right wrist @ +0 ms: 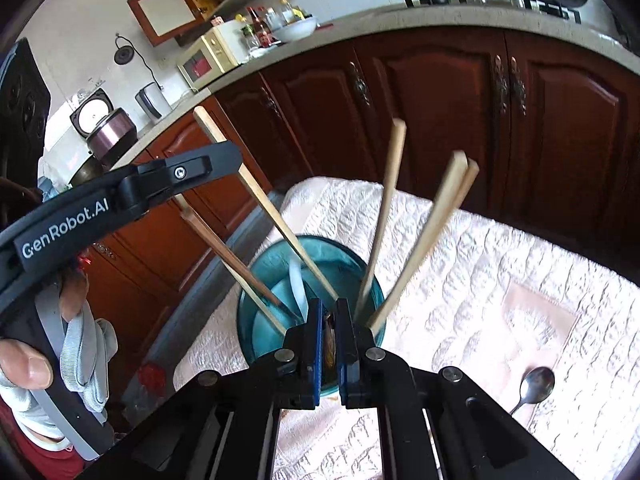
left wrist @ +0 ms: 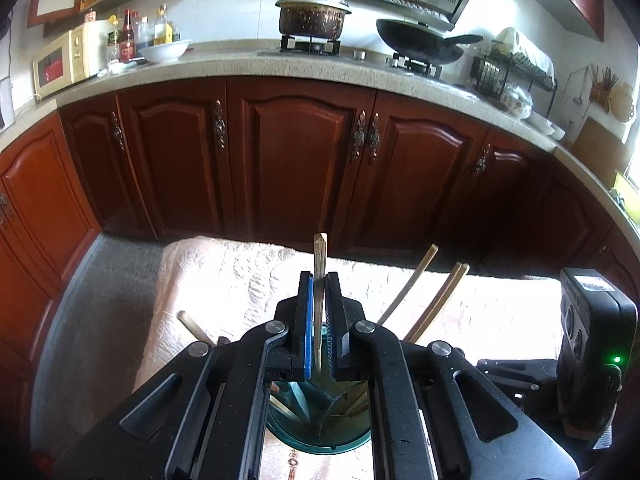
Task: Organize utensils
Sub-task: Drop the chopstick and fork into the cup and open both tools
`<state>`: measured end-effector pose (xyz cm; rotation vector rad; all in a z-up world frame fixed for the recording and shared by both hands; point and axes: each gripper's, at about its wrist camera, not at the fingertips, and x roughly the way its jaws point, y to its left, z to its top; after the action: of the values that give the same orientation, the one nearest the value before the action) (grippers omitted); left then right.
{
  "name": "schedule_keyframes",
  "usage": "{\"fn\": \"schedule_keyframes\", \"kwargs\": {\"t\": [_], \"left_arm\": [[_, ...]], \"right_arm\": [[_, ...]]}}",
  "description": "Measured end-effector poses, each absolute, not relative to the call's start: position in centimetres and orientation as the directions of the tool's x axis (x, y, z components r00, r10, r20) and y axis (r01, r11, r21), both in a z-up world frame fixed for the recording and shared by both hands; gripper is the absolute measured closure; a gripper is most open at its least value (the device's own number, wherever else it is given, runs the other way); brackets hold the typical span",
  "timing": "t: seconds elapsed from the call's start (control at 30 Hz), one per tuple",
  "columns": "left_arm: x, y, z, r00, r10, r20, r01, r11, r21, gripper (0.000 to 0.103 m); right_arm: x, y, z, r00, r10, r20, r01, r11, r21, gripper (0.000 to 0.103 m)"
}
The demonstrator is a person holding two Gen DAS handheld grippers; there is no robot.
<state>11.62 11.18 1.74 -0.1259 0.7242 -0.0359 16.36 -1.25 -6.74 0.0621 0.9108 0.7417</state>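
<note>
A teal glass holder [right wrist: 256,332] stands on a white quilted cloth [right wrist: 460,280] and holds several wooden chopsticks [right wrist: 386,208]. My left gripper [left wrist: 319,280] is shut on one upright chopstick [left wrist: 320,252] directly above the holder [left wrist: 320,436]; in the right wrist view the left gripper [right wrist: 224,160] grips that chopstick [right wrist: 256,188] near its top. My right gripper [right wrist: 329,304] is shut on the holder's near rim, something brown between its pads. A metal spoon [right wrist: 534,386] lies on the cloth at the right.
Red-brown cabinets [left wrist: 300,160] under a stone counter [left wrist: 240,66] run behind the cloth. On the counter are a pot [left wrist: 314,16], a wok [left wrist: 420,42], a white bowl [left wrist: 164,52] and a dish rack [left wrist: 512,68]. Another chopstick [left wrist: 192,324] lies at the left.
</note>
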Motion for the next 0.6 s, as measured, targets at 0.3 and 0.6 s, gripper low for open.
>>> {"fn": "schedule_keyframes", "kwargs": {"t": [0.3, 0.6], "left_arm": [[12.0, 10.5, 0.5, 0.724, -0.068, -0.686, -0.016, 0.993, -0.114, 0.099], [11.5, 10.6, 0.4, 0.725, -0.051, -0.687, -0.032, 0.994, -0.108, 0.073]], "right_arm": [[16.6, -1.8, -7.8, 0.367, 0.611, -0.701, -0.544, 0.753, 0.372, 0.088], [15.1, -3.1, -6.8, 0.390, 0.627, -0.675, -0.542, 0.749, 0.382, 0.073]]}}
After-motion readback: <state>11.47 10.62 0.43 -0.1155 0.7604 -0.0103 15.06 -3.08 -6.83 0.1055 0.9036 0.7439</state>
